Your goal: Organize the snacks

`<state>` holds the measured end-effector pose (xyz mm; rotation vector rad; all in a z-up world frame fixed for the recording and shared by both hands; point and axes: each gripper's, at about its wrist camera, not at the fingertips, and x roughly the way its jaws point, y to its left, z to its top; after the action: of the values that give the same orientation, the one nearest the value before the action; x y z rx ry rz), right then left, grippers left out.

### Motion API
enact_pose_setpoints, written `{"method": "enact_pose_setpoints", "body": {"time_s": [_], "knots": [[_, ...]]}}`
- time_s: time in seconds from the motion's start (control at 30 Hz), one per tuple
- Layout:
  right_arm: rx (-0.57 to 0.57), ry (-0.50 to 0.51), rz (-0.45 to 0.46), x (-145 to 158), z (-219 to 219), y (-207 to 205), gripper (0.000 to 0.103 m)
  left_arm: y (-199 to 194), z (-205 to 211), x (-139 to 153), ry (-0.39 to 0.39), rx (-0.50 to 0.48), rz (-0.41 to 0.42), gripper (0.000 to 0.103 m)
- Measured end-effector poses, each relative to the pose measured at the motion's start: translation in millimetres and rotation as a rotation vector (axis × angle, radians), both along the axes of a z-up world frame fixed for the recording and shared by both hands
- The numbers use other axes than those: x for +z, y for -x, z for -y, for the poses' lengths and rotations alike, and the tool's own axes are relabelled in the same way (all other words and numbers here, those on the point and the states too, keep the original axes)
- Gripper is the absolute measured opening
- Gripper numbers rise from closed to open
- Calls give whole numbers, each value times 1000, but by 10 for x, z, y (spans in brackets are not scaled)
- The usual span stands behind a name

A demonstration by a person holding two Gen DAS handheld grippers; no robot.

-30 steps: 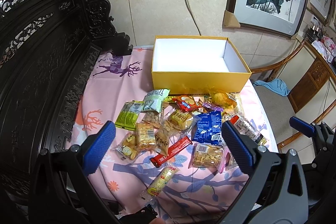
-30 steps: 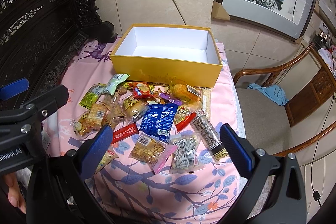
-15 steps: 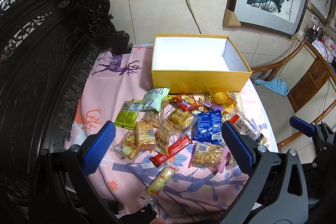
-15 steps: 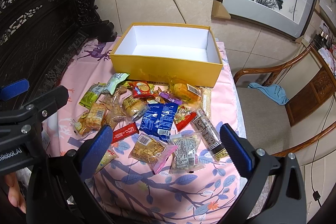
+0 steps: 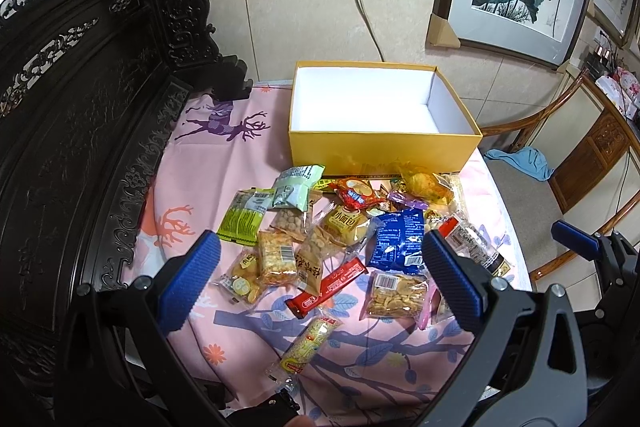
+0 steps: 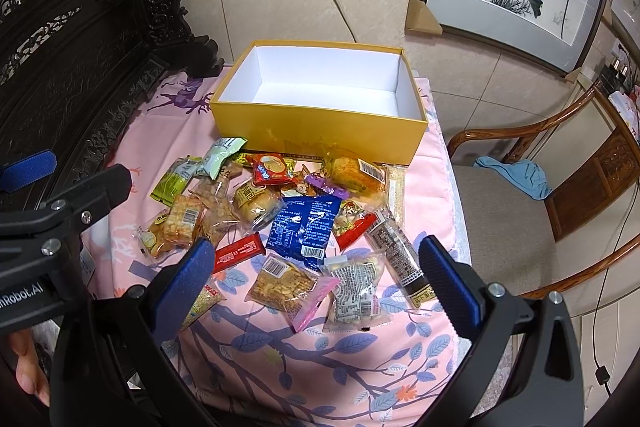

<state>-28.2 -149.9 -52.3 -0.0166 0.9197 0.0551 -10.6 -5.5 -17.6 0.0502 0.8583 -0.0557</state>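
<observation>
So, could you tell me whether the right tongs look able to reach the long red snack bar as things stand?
Probably yes: the right tongs are open and empty, and the long red snack bar lies uncovered on the pink cloth just past their left finger.

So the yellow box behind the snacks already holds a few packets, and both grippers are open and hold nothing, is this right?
Not quite. The yellow box holds no packets: the right wrist view shows its white inside bare. All snacks, like the blue packet, lie on the cloth in front. Left gripper and right gripper are open and hold nothing.
</observation>
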Motion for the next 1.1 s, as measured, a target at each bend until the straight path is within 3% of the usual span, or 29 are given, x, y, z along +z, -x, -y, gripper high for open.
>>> {"method": "enact_pose_setpoints", "body": {"time_s": [0.43,0.6,0.77,0.93,1.1], "knots": [[-1,-5,-16,-27,13,-61,102,-23,-20,-57,2,0,-19,101],[-49,-20,-26,-74,145,-102,102,-180,-227,-36,21,62,-34,101],[-52,30,-48,-297,292,-140,102,-299,-441,-237,-18,109,-69,101],[115,31,-114,-659,191,-120,102,-286,-469,-656,-68,67,-144,101],[412,-1,-163,-1099,-208,-132,102,-120,-365,-1107,-96,-9,-243,101]]}}
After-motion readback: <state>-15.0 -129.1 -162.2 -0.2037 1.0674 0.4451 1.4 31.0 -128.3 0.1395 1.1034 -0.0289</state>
